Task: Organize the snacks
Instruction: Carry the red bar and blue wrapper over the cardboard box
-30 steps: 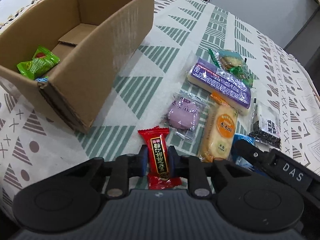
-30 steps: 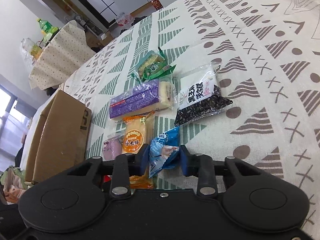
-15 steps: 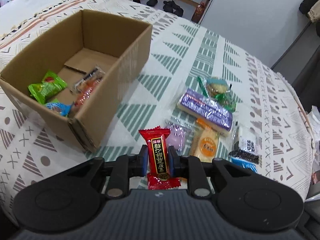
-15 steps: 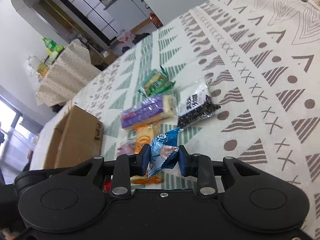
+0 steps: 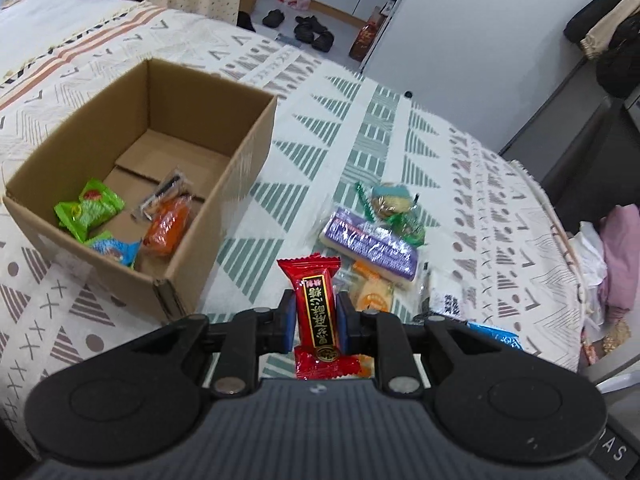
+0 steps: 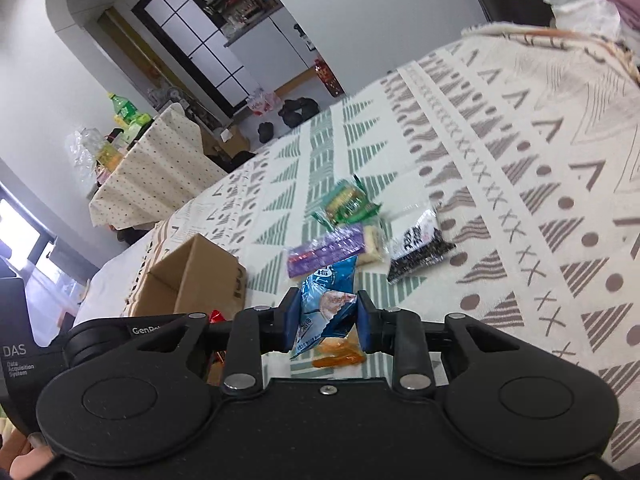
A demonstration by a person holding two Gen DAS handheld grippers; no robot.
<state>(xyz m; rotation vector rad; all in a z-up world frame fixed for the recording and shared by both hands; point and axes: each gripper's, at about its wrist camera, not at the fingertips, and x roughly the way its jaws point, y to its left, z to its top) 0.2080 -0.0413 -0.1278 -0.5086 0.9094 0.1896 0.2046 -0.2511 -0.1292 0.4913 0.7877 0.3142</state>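
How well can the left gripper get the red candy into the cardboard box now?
Probably easily: the left gripper holds the red candy above the tablecloth, and the cardboard box is open-topped, with nothing between them.

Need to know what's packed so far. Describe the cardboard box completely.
The cardboard box is plain brown corrugated card, rectangular and open-topped, standing upright on the patterned cloth, left of the loose snacks. Its bottom flaps show a seam. Inside, near the front, lie a green packet, a blue packet, an orange packet and a clear-wrapped snack. No gripper touches it.
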